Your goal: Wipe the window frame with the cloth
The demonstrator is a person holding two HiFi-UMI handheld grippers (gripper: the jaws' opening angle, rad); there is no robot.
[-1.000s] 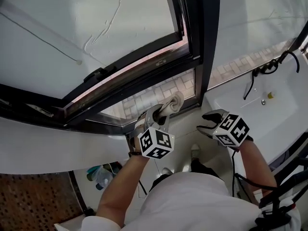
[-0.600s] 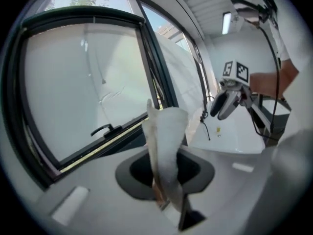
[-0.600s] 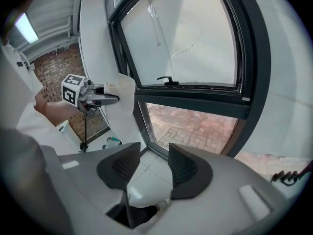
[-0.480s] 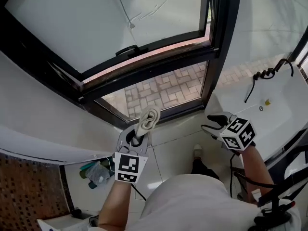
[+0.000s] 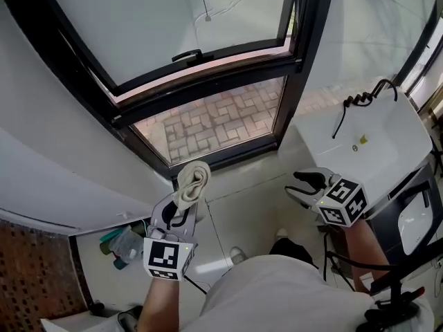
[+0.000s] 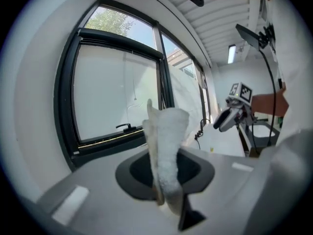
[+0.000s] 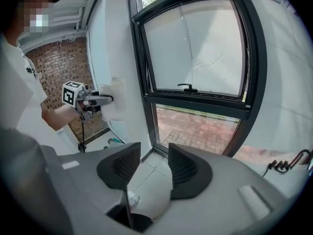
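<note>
A black window frame (image 5: 208,88) runs across the top of the head view, with a handle (image 5: 187,55) on its upper sash; it also fills the right gripper view (image 7: 193,102) and stands at the left of the left gripper view (image 6: 117,143). My left gripper (image 5: 181,203) is shut on a rolled whitish cloth (image 5: 192,182), held below and apart from the frame. The cloth (image 6: 166,146) stands upright between the jaws. My right gripper (image 5: 304,185) is open and holds nothing, over the floor at the right.
A white counter (image 5: 374,144) with a black coiled cable (image 5: 356,102) stands at the right. Bottles (image 5: 118,244) lie on the floor by the left wall. A brick wall (image 5: 31,268) is at the bottom left. Brick paving (image 5: 214,123) shows through the lower pane.
My left gripper with the cloth has drawn back from the lower frame, down and to the left. The view has shifted, so the window sits higher. The right gripper has barely moved.
</note>
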